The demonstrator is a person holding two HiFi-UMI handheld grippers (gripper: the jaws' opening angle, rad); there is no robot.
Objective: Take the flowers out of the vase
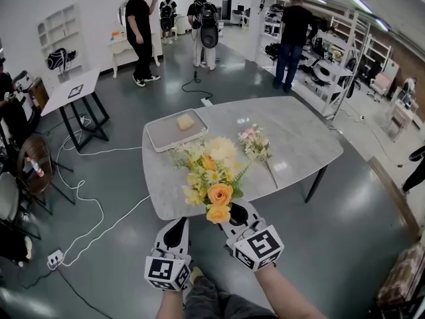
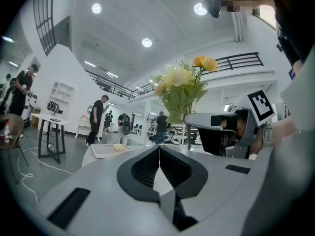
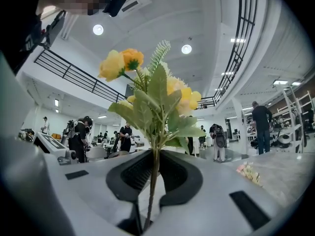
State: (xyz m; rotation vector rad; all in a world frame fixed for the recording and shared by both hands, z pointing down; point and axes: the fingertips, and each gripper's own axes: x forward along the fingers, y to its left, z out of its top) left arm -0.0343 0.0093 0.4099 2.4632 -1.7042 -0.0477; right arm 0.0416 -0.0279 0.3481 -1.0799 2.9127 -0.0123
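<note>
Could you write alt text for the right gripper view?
The right gripper pinches the stem of a yellow and orange flower bunch, upright before a bright hall with people. A small pink bunch lies on the table.

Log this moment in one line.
right tongs: shut on bouquet stem | left tongs: shut, empty | pink bunch: lying on table

A grey marbled desk (image 1: 302,145) stands on a dark glossy floor (image 1: 119,178). At its far left end lies a shallow white tray (image 1: 154,137) with a pale yellow lump (image 1: 185,121) in it. To the left stands a small white side table (image 1: 70,90) on black legs, with a white cable (image 1: 86,198) trailing to a power strip (image 1: 54,258). Several people stand well beyond, one in black (image 1: 141,32), another by the shelving (image 1: 292,38).
</note>
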